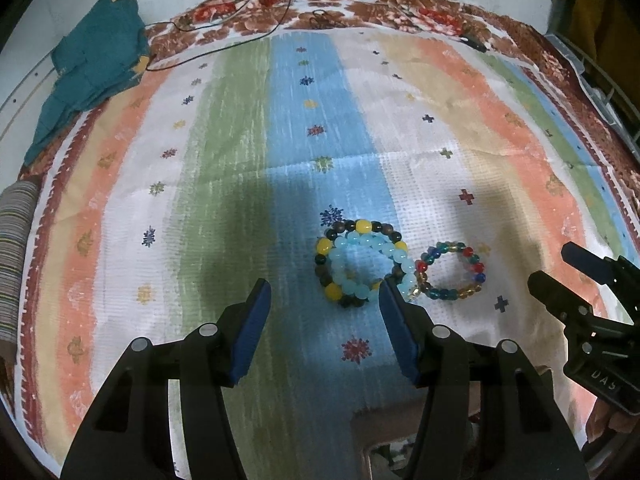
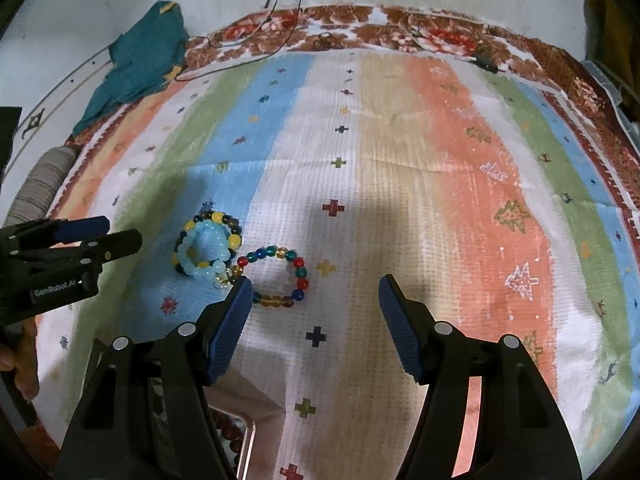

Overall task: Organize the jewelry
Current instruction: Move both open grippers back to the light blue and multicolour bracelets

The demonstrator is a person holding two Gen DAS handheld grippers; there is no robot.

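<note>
Three bead bracelets lie on the striped cloth [image 1: 224,128]. A pale blue bracelet [image 1: 360,245] rests on top of a dark-and-yellow one [image 1: 362,226]. Touching them on the right lies a multicoloured bracelet [image 1: 476,268] of red, blue, green and amber beads. My left gripper [image 1: 325,294] hovers open just before the stacked pair, nothing between its blue pads. My right gripper [image 2: 315,288] is open too, its left pad over the near edge of the multicoloured bracelet [image 2: 298,270]. The pale blue bracelet [image 2: 192,240] sits left of it. Each gripper shows in the other's view [image 1: 560,276] [image 2: 108,236].
A teal cloth [image 1: 96,64] is bunched at the far left corner. Thin dark cords [image 1: 256,36] trail across the floral border at the back. A rolled striped fabric [image 1: 14,256] lies at the left edge. A metal-rimmed tray holding dark red beads [image 2: 234,436] sits near the front.
</note>
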